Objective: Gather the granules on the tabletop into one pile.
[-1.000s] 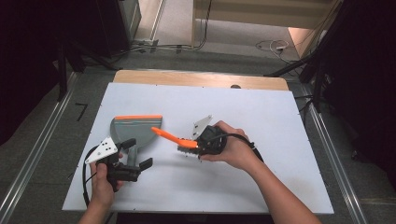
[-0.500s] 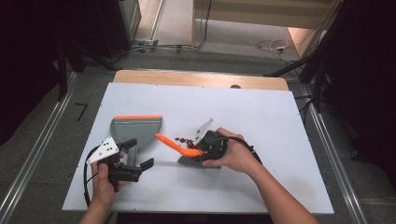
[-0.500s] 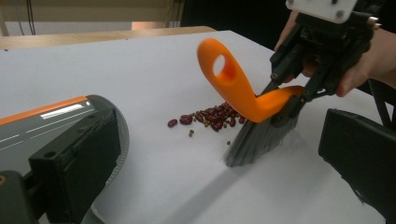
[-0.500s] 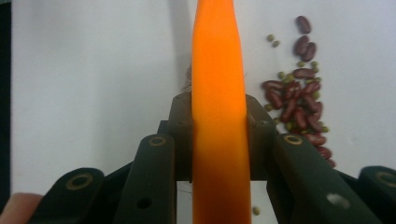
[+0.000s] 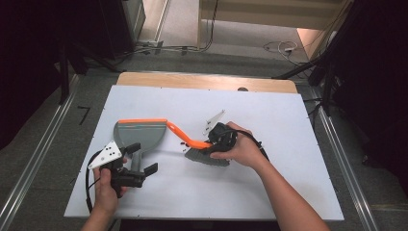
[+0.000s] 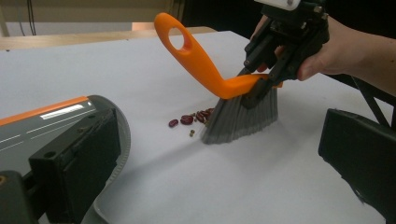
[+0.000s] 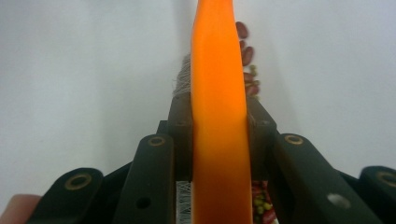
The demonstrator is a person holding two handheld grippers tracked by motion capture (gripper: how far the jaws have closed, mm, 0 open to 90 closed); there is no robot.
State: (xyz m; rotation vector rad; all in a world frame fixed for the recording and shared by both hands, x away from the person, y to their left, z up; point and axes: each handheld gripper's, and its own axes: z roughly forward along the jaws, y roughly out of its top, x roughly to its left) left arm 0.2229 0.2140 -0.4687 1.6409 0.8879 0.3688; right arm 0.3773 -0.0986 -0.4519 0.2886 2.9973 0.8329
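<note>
While my right hand-held gripper (image 5: 217, 139) clamps the orange handle of the brush (image 6: 219, 79), I see its grey bristles resting on the counter (image 5: 269, 115) near the middle, with a small scatter of beans (image 6: 189, 119) just beside their leading edge. The dustpan (image 5: 137, 134) lies toward the left edge from those beans, its orange lip facing the far edge. My left hand-held gripper (image 5: 137, 168), jaws spread around the dustpan's stub handle without pressing it, sits at the near-left corner. The brush handle's long axis points from the bristles toward the dustpan, so I judge the coming sweep runs leftward; the right hand is nearer the beans.
</note>
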